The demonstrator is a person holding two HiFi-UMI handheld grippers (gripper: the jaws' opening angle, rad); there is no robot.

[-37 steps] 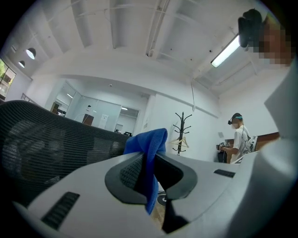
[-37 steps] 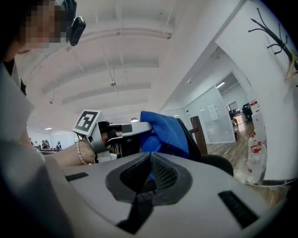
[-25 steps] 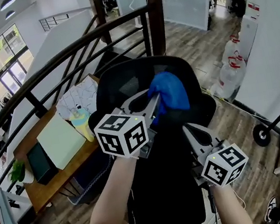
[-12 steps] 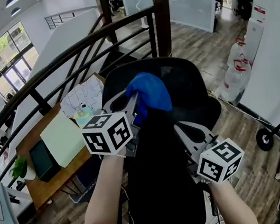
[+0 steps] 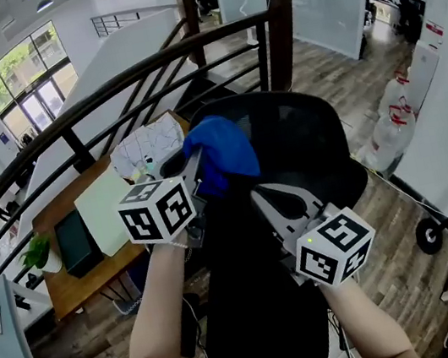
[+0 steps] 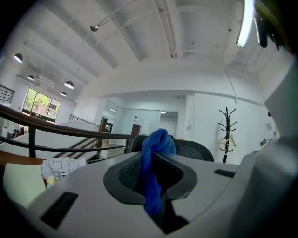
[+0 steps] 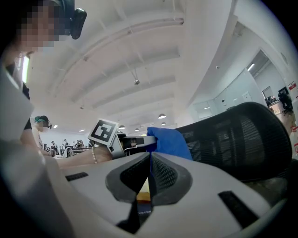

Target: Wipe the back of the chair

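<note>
Starting nearest the person, the right gripper (image 5: 267,199) is seen over the lower middle of the chair back (image 5: 308,146), its jaws closed together with nothing caught between them. It is held idle, just beside the left gripper (image 5: 195,170) and a little below it.

Further out, the left gripper is clenched on a blue cloth (image 5: 221,153), which is bunched above the jaws and hangs down between them. The cloth is carried at the upper left edge of the black mesh backrest; whether it is pressed against the mesh or held just off it cannot be told from these views.

Beyond the chair, a dark stair railing (image 5: 105,88) is crossed by the view, and below it a wooden desk (image 5: 71,286) with a pale green sheet (image 5: 103,211) and printed papers (image 5: 148,148) is seen.

The wiping pass is judged to be under way near the top of the backrest. For the next move, the cloth would need to be kept flat on the mesh and drawn across towards the right edge or down the middle, while the grip is kept firm so the cloth is not dragged loose.
</note>
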